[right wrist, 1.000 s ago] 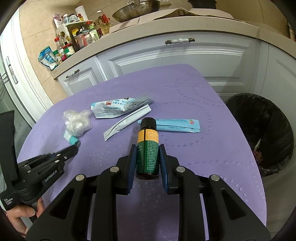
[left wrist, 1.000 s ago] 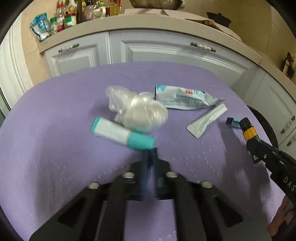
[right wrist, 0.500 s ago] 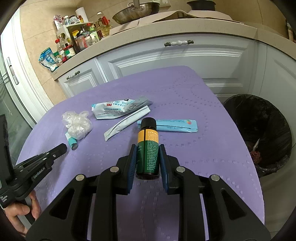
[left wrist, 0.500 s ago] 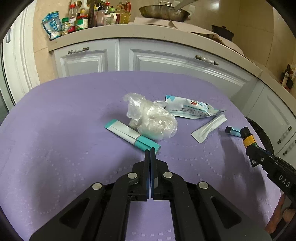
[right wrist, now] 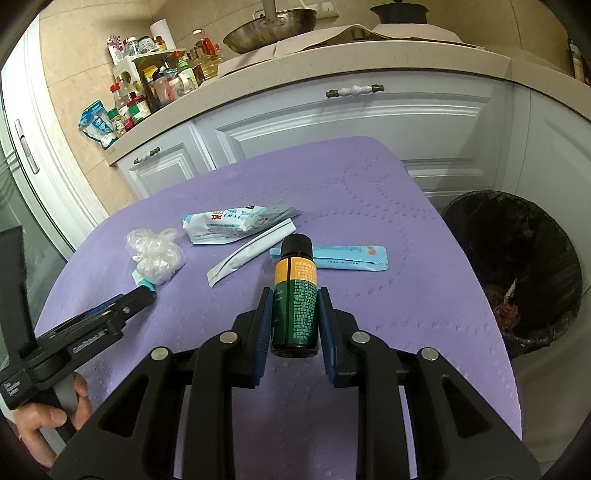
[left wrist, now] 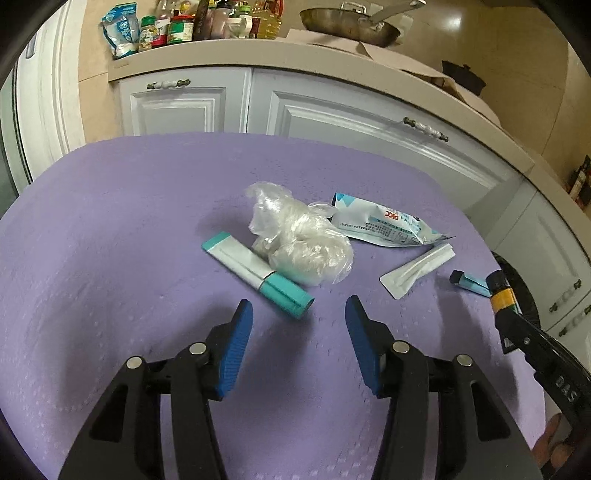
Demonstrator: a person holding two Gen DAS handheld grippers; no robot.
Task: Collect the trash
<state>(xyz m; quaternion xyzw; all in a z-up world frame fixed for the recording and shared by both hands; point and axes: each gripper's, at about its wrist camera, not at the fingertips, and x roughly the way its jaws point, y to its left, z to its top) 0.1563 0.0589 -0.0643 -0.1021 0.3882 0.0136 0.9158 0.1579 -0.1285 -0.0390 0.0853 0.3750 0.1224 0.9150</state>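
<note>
Left wrist view first: the left gripper (left wrist: 299,308) sits low over the purple table cover (left wrist: 110,240), and its jaws are opening, blue pads well apart with nothing between them. Just beyond the fingertips lies the teal-and-white tube (left wrist: 256,275), slanted, its teal cap end nearest the gripper. Touching its far side is a crumpled clear plastic wad (left wrist: 299,240). To the right of the wad lies a white-and-blue printed pouch (left wrist: 384,225), and nearer than that a slim white sachet (left wrist: 417,271). At the right edge a light blue packet (left wrist: 469,282) peeks out behind the capped top of the small bottle (left wrist: 500,291), which the right gripper carries in from that side. White cabinets (left wrist: 332,122) run along the far side, a pan (left wrist: 351,24) on the counter above.

Over to the right wrist view: the right gripper (right wrist: 294,310) is clamped on the bottle, dark green body with an orange band and black cap, held pointing away from the camera, both pads pressed on its sides. Beyond the cap, the blue packet lies flat across the cover, the white sachet slanting left of it, the pouch farther back. The plastic wad sits far left, the tube's teal end poking from beneath it. The left gripper reaches in from the near left, fingertips just short of that tube, a hand (right wrist: 48,417) on its grip. Off the table's right edge stands a black-lined trash bin (right wrist: 517,266), some litter visible inside.
</note>
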